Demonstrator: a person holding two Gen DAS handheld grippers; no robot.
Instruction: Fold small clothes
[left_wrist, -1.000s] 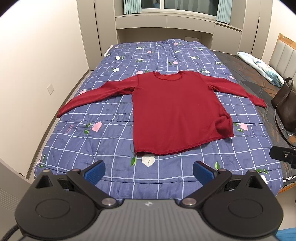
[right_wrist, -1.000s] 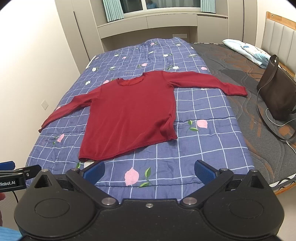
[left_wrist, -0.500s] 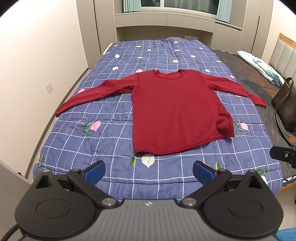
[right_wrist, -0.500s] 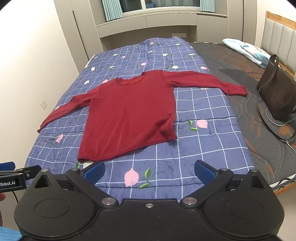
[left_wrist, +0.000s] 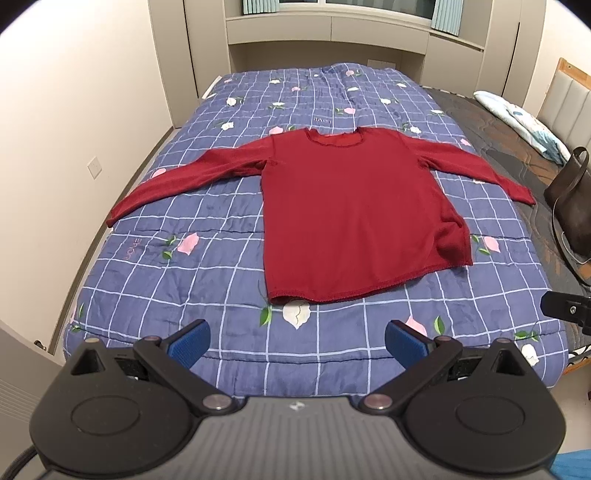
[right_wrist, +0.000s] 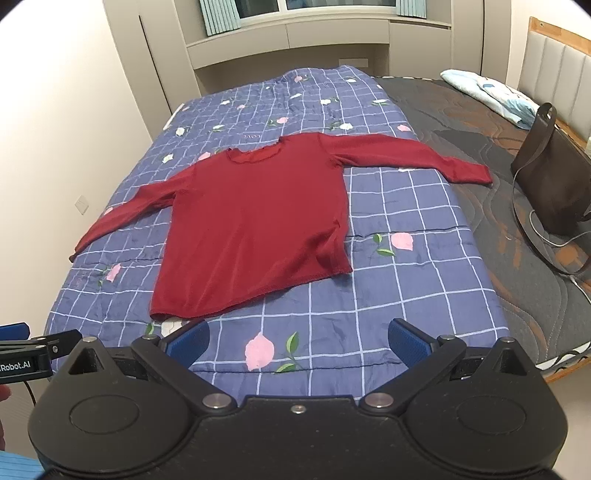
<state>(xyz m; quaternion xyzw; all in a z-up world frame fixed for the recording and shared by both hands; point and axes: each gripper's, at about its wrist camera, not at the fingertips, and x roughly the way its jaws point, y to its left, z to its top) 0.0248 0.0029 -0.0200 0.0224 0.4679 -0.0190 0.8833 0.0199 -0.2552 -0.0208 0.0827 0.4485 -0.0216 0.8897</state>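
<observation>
Well, from the left wrist view the left gripper (left_wrist: 295, 341) hangs over the near edge of the quilt (left_wrist: 207, 258), its blue fingers (left_wrist: 189, 339) spread wide with nothing between them; the red sweater (left_wrist: 351, 221) lies flat in the middle of the quilt, sleeves stretched left and right, neck at the far side. A brown bag (left_wrist: 572, 206) stands on the dark mattress (left_wrist: 517, 155) at right. From the right wrist view the right gripper (right_wrist: 297, 343) also has its fingers (right_wrist: 408, 345) spread and empty, near the sweater (right_wrist: 255, 229) hem, with the quilt (right_wrist: 406, 277) beneath and a pillow (right_wrist: 491, 92) far right
</observation>
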